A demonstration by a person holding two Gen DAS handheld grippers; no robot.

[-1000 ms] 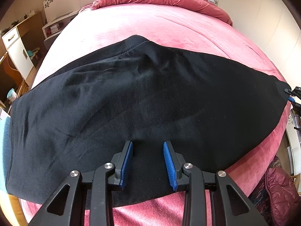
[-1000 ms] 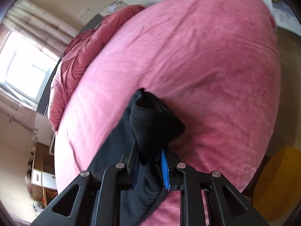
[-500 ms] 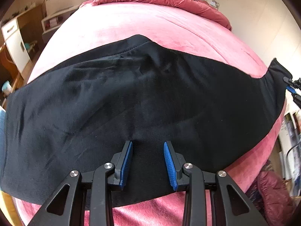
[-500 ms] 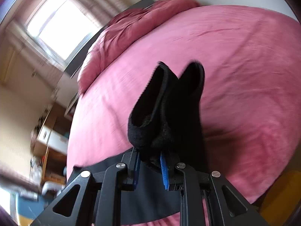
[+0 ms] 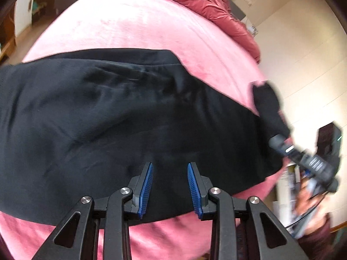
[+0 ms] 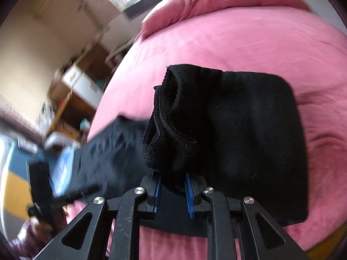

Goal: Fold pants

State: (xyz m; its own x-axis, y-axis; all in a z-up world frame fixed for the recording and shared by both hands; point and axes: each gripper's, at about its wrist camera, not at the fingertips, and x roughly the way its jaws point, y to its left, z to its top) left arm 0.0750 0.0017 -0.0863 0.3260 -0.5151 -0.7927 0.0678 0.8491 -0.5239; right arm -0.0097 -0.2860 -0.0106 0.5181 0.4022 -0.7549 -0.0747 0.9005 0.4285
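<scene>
Right tongs [image 6: 172, 191] clamping pants [image 6: 238, 130] cuff.

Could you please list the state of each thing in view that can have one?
left gripper: open, empty, over the pants.
right gripper: shut on the leg ends.
pants: mostly flat on the bed.
leg ends: bunched, lifted.
bed: covered by pink blanket.

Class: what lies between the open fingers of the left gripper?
In the left wrist view, the black pants fill the gap of the left gripper; nothing else lies there.
</scene>
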